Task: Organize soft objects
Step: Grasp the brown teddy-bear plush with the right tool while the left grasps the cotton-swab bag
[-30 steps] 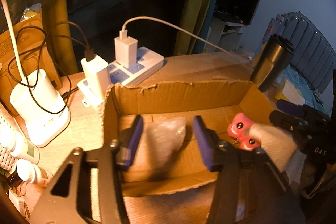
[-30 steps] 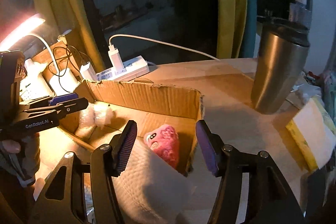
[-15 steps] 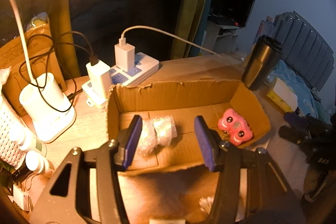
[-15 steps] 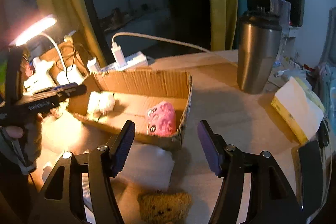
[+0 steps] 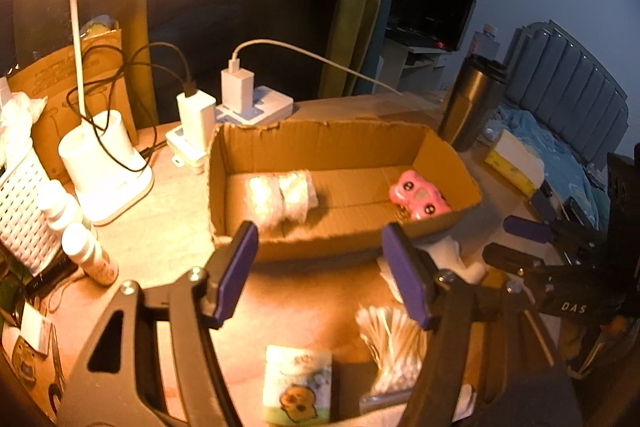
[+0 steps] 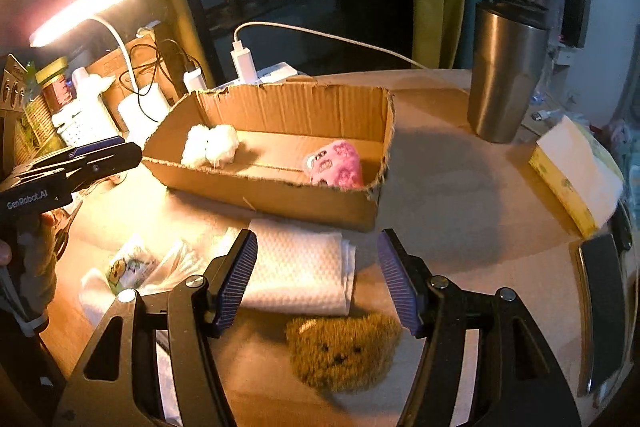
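Observation:
A shallow cardboard box [image 5: 320,143] [image 6: 280,195] holds a white plastic-wrapped bundle [image 5: 282,197] [image 6: 210,145] at its left and a pink plush toy [image 5: 418,197] [image 6: 336,163] at its right. My left gripper [image 5: 326,271] is open and empty, in front of the box. My right gripper [image 6: 318,277] is open and empty, above a folded white paper towel [image 6: 300,273] and a brown bear plush [image 6: 344,349] on the table. A small tissue pack [image 5: 298,385] [image 6: 130,265] and a bag of cotton swabs [image 5: 390,341] lie in front of the box.
A lit desk lamp [image 5: 102,163], a power strip with chargers [image 5: 236,107], a white basket [image 5: 18,211] and small bottles [image 5: 90,255] stand left of the box. A steel tumbler [image 6: 506,71] and a yellow tissue box [image 6: 576,171] stand to the right.
Both grippers have pulled back and up from the box, empty. The white bundle and the pink plush stay in the box. The paper towel, bear plush and tissue pack have come into view.

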Demonstrator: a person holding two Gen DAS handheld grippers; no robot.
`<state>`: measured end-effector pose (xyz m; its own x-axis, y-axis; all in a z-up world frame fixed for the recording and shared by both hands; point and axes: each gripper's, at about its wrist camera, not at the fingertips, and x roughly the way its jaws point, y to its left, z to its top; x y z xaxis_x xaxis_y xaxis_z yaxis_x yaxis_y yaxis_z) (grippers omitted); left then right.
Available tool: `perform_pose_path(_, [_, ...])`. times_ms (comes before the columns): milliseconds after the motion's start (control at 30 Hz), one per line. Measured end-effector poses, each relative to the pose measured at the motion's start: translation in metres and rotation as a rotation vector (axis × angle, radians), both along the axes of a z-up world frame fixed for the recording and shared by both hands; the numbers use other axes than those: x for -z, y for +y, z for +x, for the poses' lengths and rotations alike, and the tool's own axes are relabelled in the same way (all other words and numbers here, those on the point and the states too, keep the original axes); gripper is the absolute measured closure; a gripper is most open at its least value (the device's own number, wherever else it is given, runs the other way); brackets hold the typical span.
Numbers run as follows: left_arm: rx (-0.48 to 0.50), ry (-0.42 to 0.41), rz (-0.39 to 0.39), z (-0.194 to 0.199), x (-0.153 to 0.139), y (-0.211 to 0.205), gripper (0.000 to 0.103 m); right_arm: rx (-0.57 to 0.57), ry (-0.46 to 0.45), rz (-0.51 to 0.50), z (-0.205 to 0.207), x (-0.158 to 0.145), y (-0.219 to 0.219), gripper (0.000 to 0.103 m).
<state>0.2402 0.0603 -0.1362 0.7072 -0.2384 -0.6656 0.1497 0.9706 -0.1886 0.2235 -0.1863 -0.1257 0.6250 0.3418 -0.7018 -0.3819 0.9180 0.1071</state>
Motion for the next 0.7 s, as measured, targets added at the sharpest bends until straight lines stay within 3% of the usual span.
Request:
perform_pose_path(467, [0.049,0.029,0.008,-0.048,0.014,-0.029,0.036,0.02,0.022,-0.013,-0.044,0.024,-0.02,0.037])
perform_pose_path(700, [0.091,0.08,0.065,-0.057,0.033,-0.059,0.036,0.015,0.044,-0.01,-0.046,0.039,-0.025,0.037])
